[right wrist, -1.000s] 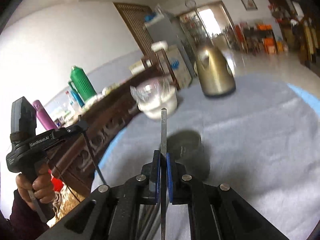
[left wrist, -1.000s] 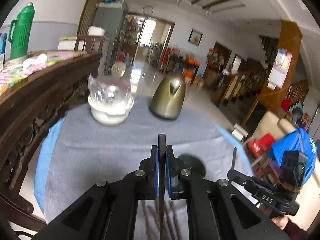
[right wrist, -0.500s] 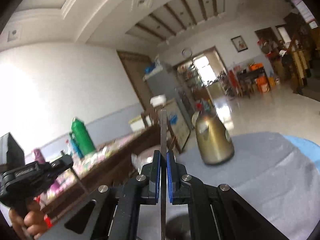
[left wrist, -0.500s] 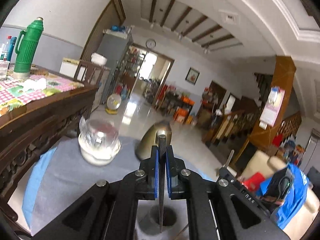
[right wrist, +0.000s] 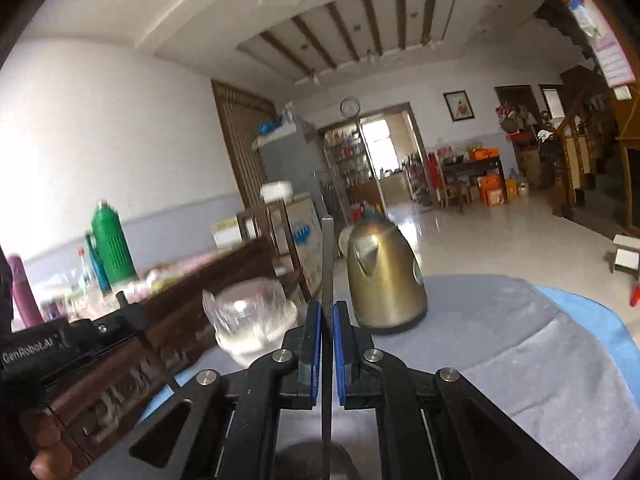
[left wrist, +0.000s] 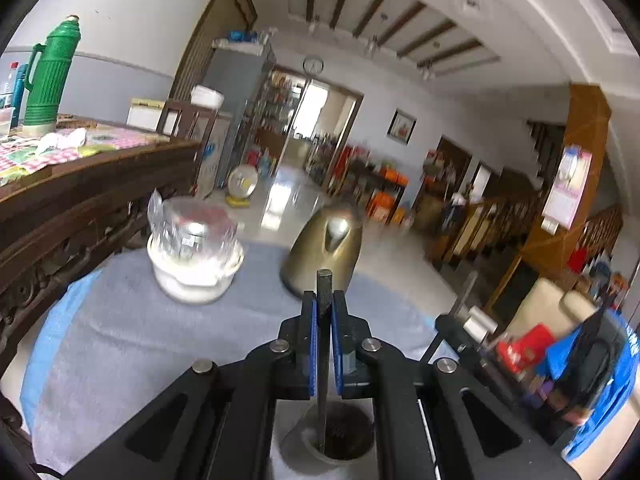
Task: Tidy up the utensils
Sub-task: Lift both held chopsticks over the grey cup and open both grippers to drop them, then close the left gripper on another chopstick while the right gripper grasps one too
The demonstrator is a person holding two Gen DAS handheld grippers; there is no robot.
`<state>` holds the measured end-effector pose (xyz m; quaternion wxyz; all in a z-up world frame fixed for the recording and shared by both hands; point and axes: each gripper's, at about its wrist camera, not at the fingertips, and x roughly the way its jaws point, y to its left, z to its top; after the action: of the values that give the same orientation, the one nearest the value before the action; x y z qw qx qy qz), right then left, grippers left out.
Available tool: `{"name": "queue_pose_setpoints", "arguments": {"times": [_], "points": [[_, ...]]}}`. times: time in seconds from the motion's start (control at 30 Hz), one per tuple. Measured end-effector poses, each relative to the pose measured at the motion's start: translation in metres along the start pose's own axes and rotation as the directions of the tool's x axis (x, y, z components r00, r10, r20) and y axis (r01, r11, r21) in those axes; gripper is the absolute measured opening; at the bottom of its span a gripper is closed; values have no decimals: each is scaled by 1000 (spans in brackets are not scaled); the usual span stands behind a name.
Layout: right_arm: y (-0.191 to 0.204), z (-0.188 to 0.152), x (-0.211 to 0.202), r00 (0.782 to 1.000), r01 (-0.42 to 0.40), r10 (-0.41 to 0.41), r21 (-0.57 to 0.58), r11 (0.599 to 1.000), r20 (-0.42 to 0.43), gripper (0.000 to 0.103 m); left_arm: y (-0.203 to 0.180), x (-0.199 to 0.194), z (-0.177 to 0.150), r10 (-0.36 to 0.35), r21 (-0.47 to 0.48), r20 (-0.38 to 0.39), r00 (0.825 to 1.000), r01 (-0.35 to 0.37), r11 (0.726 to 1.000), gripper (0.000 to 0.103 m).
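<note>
My left gripper point(left wrist: 324, 300) is shut on a dark thin utensil point(left wrist: 323, 360) held upright. Its lower end hangs in the mouth of a round metal holder point(left wrist: 304, 440) on the grey cloth right below. My right gripper point(right wrist: 327, 312) is shut on a flat grey utensil point(right wrist: 327, 264), also upright, over the holder's rim point(right wrist: 296, 454) at the picture's bottom edge. In the left wrist view the right gripper point(left wrist: 460, 322) shows blurred at the right, with its stick tilted. In the right wrist view the left gripper point(right wrist: 120, 320) shows at the left, held by a hand.
A brass-coloured kettle point(left wrist: 324, 252) and a white bowl of plastic-wrapped glassware point(left wrist: 194, 256) stand at the back of the grey cloth point(left wrist: 120, 340). A carved dark wooden table point(left wrist: 80, 200) with a green flask point(left wrist: 50, 76) runs along the left.
Both grippers rose and tilted up and moved over the holder. It lay ahead of them on the cloth and now sits right beneath them. Each still holds its utensil.
</note>
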<state>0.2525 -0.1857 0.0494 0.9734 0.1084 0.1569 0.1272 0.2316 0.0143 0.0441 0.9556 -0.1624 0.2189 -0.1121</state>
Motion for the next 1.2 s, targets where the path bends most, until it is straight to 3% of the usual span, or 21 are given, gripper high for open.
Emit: {"name": "queue_pose_setpoints", "arguments": {"times": [0.1,0.17,0.23,0.37,0.5,0.7,0.83,0.93,0.97,1.07,1.2], "points": [[-13,-10,-1,994,-39,43,39,998,-103,9,1,-3,-5,11,17,-47,999,-10,1000,15],[-21,-13,-5,986,-53,66,83,995,-154,11,1,-9,-9,31,40,-69,997,-29,999,39],[-28,-16,-16,980,-73,92,108,991,-176,11,3,-18,-14,69,75,-81,994,-62,995,56],[-39,-26,-46,978,-88,108,116,989,-181,11,18,-42,-28,100,110,-96,990,-89,990,69],[-46,-43,-66,966,-108,138,142,984,-221,15,42,-58,-50,124,104,-148,981,-109,989,73],[-53,-78,-86,931,-148,204,197,969,-301,15,78,-58,-100,180,67,-307,935,-167,984,73],[-44,-119,-75,873,-158,244,227,961,-423,15,90,-54,-129,188,27,-393,900,-193,981,73],[-33,-144,-62,829,-144,244,231,962,-503,15,89,-47,-147,210,57,-436,875,-205,977,73],[-26,-154,-55,802,-140,245,227,964,-545,15,87,-46,-149,208,67,-449,869,-200,978,73],[-10,-172,-44,747,-142,243,209,968,-618,15,83,-45,-163,196,89,-490,849,-175,980,73],[1,-187,-33,701,-128,230,199,972,-675,14,82,-46,-177,153,77,-540,828,-132,988,71]]}}
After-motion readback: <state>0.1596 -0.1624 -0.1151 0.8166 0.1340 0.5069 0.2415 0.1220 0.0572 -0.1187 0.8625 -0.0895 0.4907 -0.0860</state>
